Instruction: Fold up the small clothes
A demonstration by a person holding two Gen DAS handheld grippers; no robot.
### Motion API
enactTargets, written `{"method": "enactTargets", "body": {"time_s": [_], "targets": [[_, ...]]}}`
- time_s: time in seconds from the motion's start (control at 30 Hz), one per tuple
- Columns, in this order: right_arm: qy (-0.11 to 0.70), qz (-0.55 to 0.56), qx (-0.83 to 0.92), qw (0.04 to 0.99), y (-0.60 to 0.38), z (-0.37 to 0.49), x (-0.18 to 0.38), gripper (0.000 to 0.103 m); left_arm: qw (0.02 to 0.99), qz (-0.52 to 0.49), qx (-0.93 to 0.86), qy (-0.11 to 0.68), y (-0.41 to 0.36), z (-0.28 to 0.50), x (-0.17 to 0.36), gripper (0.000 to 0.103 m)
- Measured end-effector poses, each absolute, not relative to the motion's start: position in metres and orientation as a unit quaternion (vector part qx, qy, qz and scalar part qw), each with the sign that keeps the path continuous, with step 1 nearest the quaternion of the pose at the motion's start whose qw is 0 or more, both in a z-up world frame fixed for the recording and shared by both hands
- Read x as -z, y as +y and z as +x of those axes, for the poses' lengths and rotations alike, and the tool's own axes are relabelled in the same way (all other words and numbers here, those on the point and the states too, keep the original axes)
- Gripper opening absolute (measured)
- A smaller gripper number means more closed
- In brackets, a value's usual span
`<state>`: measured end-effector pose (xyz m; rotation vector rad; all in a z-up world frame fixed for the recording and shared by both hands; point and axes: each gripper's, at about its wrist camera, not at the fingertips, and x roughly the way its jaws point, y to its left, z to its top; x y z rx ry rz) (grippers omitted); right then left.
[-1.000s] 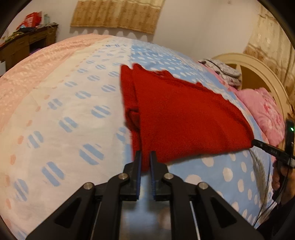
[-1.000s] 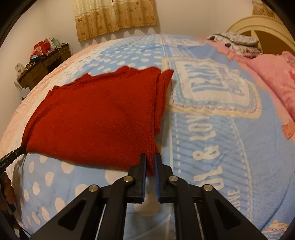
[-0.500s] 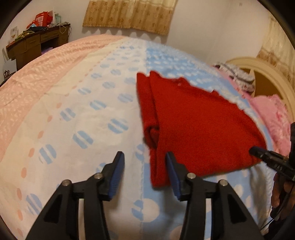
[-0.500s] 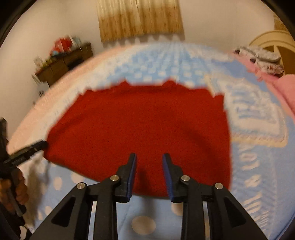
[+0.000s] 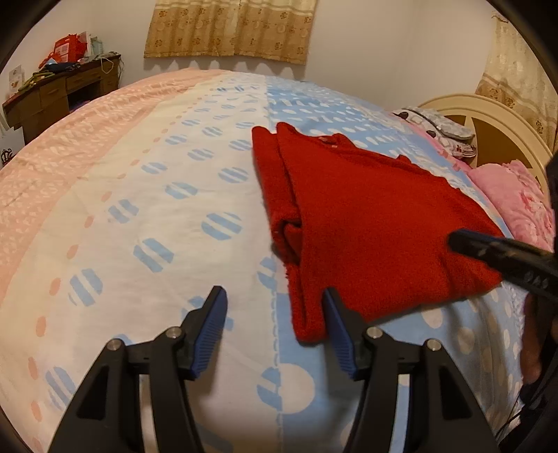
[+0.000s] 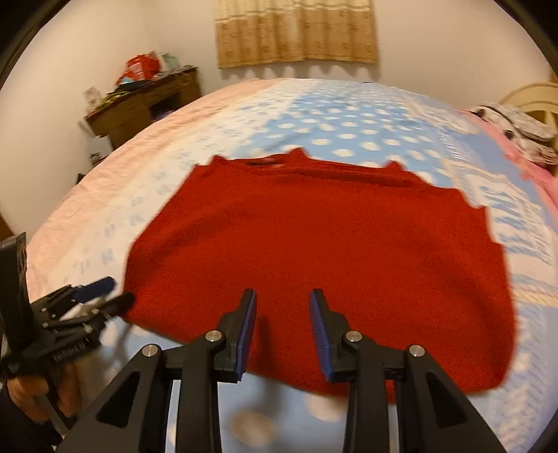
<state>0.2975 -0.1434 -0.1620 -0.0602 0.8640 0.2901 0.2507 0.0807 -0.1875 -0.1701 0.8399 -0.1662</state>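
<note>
A red knitted sweater (image 5: 366,223) lies flat on the bed, folded, with a doubled edge along its left side. It also shows in the right wrist view (image 6: 324,237). My left gripper (image 5: 273,315) is open and empty, at the sweater's near left corner, which lies between its jaws. My right gripper (image 6: 281,313) is open and empty, just above the sweater's near edge. The right gripper's finger also shows in the left wrist view (image 5: 502,252) over the sweater's right corner. The left gripper shows in the right wrist view (image 6: 101,296) at the left.
The bed has a pink, white and blue dotted cover (image 5: 146,209). A pink pillow (image 5: 516,205) and cream headboard (image 5: 488,122) are at the right. A cluttered wooden desk (image 5: 59,94) stands by the far wall. A curtain (image 6: 296,31) hangs behind.
Both grippers have let go of the sweater's near corners and opened. The sweater now lies flat on the bed. The right gripper has swung left toward the middle of the near edge.
</note>
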Motion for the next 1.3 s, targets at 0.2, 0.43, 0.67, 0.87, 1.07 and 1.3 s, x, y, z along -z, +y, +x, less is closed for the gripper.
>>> {"method": "enactTargets", "body": {"time_s": [0.2, 0.43, 0.67, 0.87, 1.07, 1.3], "targets": [[0.433, -0.043, -0.149, 0.888, -0.114, 0.298, 0.196, 0.035, 0.905, -0.085, 0.09, 0.406, 0.081, 0.251, 0.188, 0.064], [0.427, -0.062, -0.158, 0.888, -0.114, 0.283, 0.2, 0.039, 0.902, -0.077, 0.092, 0.416, 0.081, 0.251, 0.183, 0.069], [0.425, -0.073, -0.161, 0.888, -0.116, 0.276, 0.201, 0.039, 0.906, -0.067, 0.081, 0.411, 0.098, 0.248, 0.169, 0.071], [0.415, -0.093, -0.149, 0.893, -0.11, 0.269, 0.203, 0.039, 0.918, -0.064, 0.062, 0.387, 0.117, 0.261, 0.15, 0.084], [0.399, -0.117, -0.147, 0.897, -0.108, 0.26, 0.202, 0.04, 0.913, -0.072, 0.064, 0.396, 0.12, 0.28, 0.153, 0.084], [0.393, -0.16, -0.161, 0.891, -0.098, 0.244, 0.198, 0.051, 0.911, -0.092, 0.085, 0.392, 0.12, 0.313, 0.146, 0.084]]}}
